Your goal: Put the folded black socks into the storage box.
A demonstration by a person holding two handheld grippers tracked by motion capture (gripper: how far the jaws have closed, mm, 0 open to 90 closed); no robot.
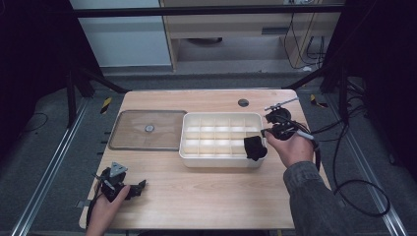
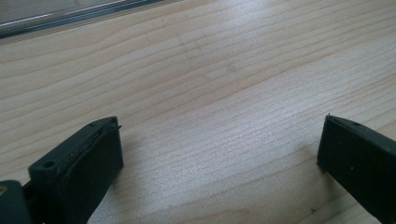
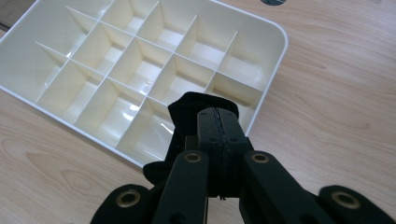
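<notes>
At the near left edge of the wooden table [image 1: 206, 191], the left gripper [image 1: 129, 189] is held with its jaws wide apart over bare wood. Farther off, a black cloth [image 1: 255, 148], apparently a sock, is pinched in the closed right gripper [image 3: 218, 122] over the near right corner of the cream compartment tray [image 1: 192, 147]. No writing can be read. Beyond lies a clear lid [image 1: 147, 130].

From my seat, the pale wooden table [image 1: 206, 191] offers open room along its near edge, between my two hands. The cream plastic divided tray [image 1: 221, 120] blocks the middle right, its thin partition walls splitting it into small cells. The flat clear lid with its round knob [image 1: 147, 129] occupies the left beside it, with little room between them.
</notes>
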